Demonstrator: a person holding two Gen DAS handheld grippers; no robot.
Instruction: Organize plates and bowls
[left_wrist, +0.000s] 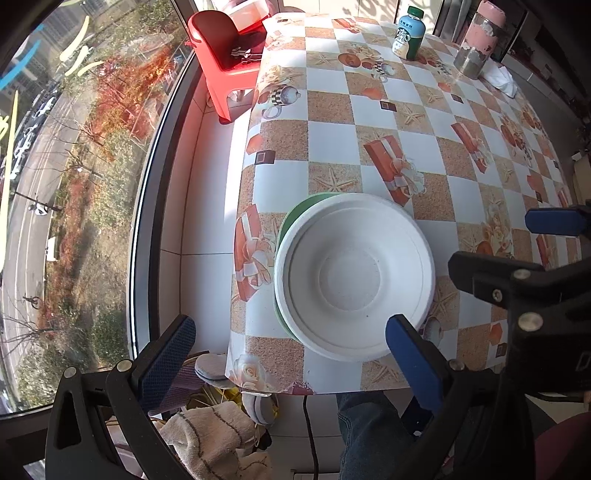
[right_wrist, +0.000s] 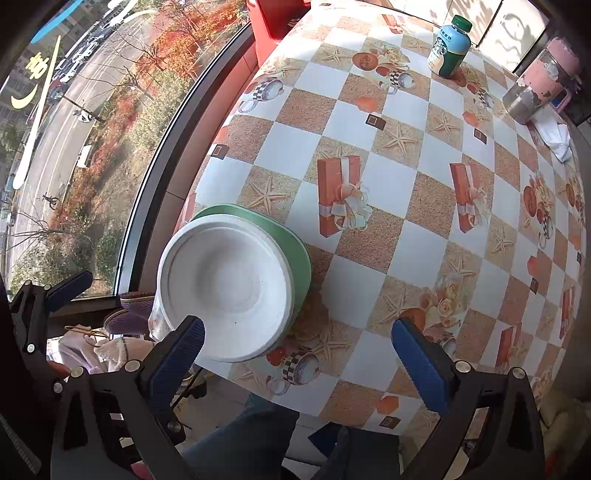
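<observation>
A white bowl (left_wrist: 354, 277) (right_wrist: 225, 284) rests inside a green plate (left_wrist: 291, 218) (right_wrist: 297, 247) at the table's near corner by the window. Only the plate's rim shows around the bowl. My left gripper (left_wrist: 291, 360) hangs open above the stack's near-left side, one blue pad (left_wrist: 413, 358) over the bowl's rim and nothing between the fingers. My right gripper (right_wrist: 301, 350) is open too, above the stack's right side, and holds nothing. Each gripper shows in the other's view: the right (left_wrist: 506, 243), the left (right_wrist: 48, 291).
The table (left_wrist: 332, 140) wears a checkered cloth. At its far end stand a bottle (left_wrist: 408, 33) (right_wrist: 448, 46), a pink-lidded jar (left_wrist: 476, 40) (right_wrist: 539, 85) and a white tissue (left_wrist: 500, 79). A red stool (left_wrist: 229, 62) stands by the window. A person's leg (left_wrist: 369, 424) and cloths lie below.
</observation>
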